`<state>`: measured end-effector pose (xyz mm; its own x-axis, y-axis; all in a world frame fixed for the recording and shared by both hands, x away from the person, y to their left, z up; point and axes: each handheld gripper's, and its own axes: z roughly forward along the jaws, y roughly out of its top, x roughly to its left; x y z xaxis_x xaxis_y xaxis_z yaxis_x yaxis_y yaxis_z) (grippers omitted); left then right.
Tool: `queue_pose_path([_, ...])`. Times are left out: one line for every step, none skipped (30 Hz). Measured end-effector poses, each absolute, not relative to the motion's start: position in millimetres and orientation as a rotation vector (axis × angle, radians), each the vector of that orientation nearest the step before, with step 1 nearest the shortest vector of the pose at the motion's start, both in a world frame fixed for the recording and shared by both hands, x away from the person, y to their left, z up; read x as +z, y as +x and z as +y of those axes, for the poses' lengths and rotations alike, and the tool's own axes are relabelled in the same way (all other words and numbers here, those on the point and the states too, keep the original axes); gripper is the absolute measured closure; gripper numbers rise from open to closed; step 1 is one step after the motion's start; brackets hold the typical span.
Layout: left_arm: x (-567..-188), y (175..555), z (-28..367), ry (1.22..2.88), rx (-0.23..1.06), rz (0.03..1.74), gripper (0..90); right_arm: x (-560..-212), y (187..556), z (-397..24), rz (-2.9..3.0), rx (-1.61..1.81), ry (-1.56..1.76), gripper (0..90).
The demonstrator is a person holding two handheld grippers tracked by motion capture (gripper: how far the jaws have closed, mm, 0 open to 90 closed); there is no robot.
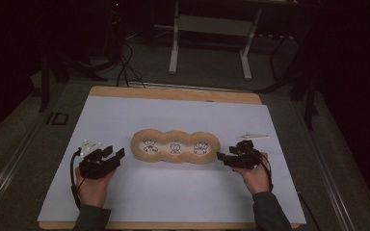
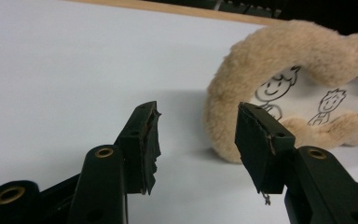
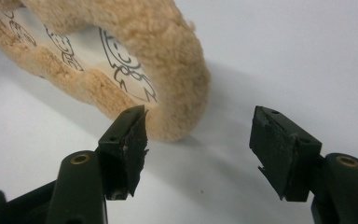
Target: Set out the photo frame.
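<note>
A tan plush frame (image 1: 176,147) with three round windows, each holding a cartoon figure drawing, lies flat in the middle of the white sheet. My left gripper (image 1: 117,153) sits a short way off its left end, jaws open and empty. In the left gripper view the plush frame (image 2: 279,79) lies just beyond the right jaw, and the left gripper (image 2: 196,116) touches nothing. My right gripper (image 1: 220,156) is at the frame's right end, open, its jaws apart from the fur. In the right gripper view the plush frame (image 3: 135,56) sits behind the left jaw of the right gripper (image 3: 200,116).
A white sheet (image 1: 125,115) covers a wooden table (image 1: 173,93). A small grey three-cornered plate (image 1: 253,136) rides above the right gripper. Beyond the table stand a white metal stand (image 1: 212,29) and cables on a dark floor.
</note>
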<state>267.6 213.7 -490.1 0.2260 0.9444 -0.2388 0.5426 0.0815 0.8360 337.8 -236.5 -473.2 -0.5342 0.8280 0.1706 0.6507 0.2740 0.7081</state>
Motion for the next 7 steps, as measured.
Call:
queue_pose_path([-490,268,214,1.582,0.550,1.436,49.9,-473,338,-237,2.311,1.110,1.371,35.8])
queue_pose_path([-490,268,214,1.582,0.550,1.436,49.9,-474,337,-238,2.310,1.110,1.375,35.8])
queue_pose_path([-492,267,221,1.582,0.543,1.451,49.7,-475,335,-242,2.308,1.117,1.376,35.9])
queue_pose_path([-492,267,224,1.580,0.541,1.457,49.7,-475,333,-244,2.306,1.120,1.381,35.9])
queue_pose_path([-492,268,226,1.576,0.535,1.459,49.6,-476,332,-245,2.303,1.126,1.383,35.8])
queue_pose_path([-492,268,227,1.575,0.531,1.460,49.5,-476,331,-247,2.300,1.132,1.380,35.9])
queue_pose_path([-492,268,227,1.575,0.531,1.460,49.2,-476,331,-247,2.300,1.132,1.380,35.9])
